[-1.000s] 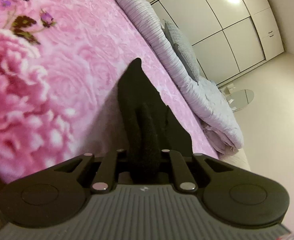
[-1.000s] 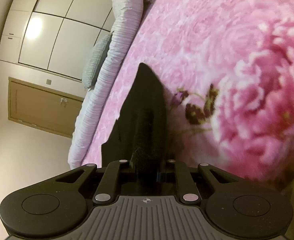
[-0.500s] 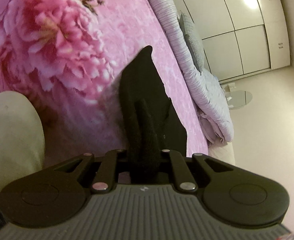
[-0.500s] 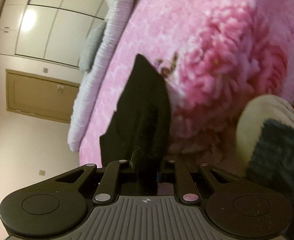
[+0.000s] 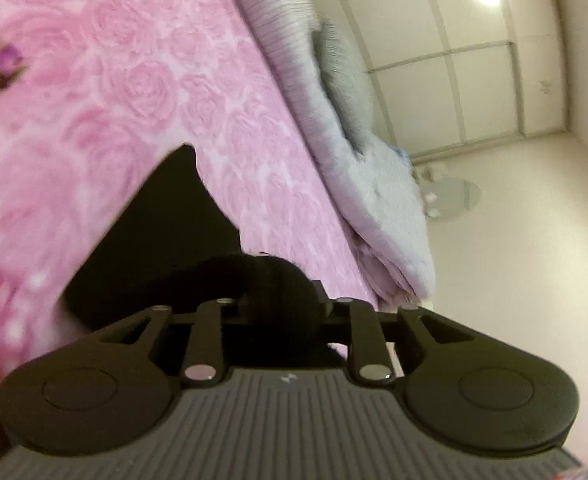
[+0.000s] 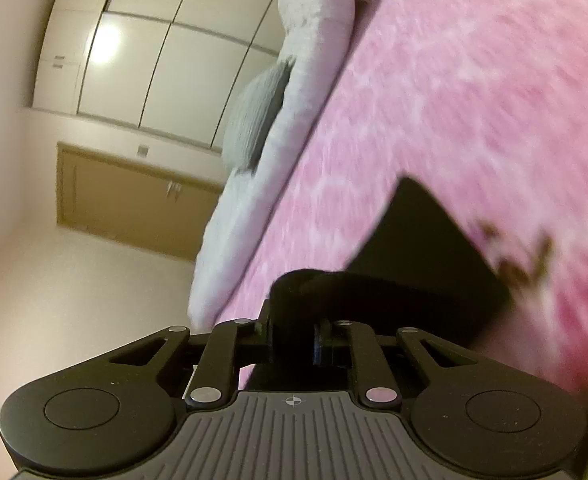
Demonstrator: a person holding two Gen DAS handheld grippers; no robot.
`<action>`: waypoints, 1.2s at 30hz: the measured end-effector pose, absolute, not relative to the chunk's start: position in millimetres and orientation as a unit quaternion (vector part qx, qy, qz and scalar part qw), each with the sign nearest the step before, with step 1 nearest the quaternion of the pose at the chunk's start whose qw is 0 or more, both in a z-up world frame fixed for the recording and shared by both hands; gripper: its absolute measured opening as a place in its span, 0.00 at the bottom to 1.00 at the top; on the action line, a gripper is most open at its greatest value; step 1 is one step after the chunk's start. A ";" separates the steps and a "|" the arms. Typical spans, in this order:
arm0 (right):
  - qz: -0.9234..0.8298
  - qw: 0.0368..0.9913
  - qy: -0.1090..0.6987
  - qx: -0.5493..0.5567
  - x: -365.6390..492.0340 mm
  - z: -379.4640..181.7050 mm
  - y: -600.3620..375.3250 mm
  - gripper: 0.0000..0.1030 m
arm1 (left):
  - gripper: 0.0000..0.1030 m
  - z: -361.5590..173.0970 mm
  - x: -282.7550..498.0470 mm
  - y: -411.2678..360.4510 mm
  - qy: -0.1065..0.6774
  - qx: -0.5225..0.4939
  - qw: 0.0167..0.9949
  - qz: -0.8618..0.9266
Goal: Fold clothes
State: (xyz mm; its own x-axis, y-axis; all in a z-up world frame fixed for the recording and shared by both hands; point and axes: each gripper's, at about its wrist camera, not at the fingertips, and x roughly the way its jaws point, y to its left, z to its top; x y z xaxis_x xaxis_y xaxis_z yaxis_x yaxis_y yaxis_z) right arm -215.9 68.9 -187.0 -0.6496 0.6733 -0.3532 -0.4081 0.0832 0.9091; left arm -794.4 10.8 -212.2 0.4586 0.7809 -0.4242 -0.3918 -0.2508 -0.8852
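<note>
A black garment [image 5: 165, 240] is held at two points above a bed covered by a pink floral blanket [image 5: 133, 80]. In the left wrist view, the left gripper [image 5: 277, 304] is seen closed tight on a bunched fold of the garment, the dark cloth filling the narrow space between the fingers; from there the cloth spreads away to the left and up to a pointed corner over the blanket. In the right wrist view, the right gripper [image 6: 294, 336] is likewise clamped on a rolled fold of the garment [image 6: 422, 264], with only a slim gap left between the fingers and that gap packed with cloth; the rest of the garment is stretched off to the right as a flat dark panel. Whether the panel touches the blanket cannot be told.

Along the far edge of the bed a pale ribbed quilt [image 5: 358, 176] is laid, with a grey pillow [image 5: 346, 76] resting against it. Behind these, white wardrobe doors [image 5: 454, 80] are seen, and in the right wrist view a brown cabinet [image 6: 133, 196] is set against the wall.
</note>
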 end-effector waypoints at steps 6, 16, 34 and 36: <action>0.677 0.459 0.566 0.104 -229.8 -200.6 133.4 0.37 | 0.37 -225.4 -808.2 64.1 -0.140 -0.597 0.585 0.531; 0.677 0.504 0.536 0.015 -205.3 -245.5 143.1 0.47 | 0.40 -270.7 -822.9 59.6 -0.084 -0.577 0.558 0.591; 0.790 0.500 0.243 -0.258 -315.1 -262.5 126.4 0.46 | 0.36 -259.7 -709.0 78.2 0.209 -0.323 0.705 0.596; 0.808 0.475 0.203 -0.283 -337.2 -269.4 127.2 0.46 | 0.36 -265.2 -690.6 86.5 0.240 -0.293 0.721 0.581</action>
State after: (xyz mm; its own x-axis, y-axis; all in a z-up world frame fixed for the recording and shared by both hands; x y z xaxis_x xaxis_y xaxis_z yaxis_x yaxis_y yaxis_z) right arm -337.2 127.2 -269.4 -0.3890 0.6528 -0.6500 -0.8824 -0.4667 0.0593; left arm -690.6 86.5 -265.2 0.2106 0.6960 -0.6865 -0.9776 0.1535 -0.1444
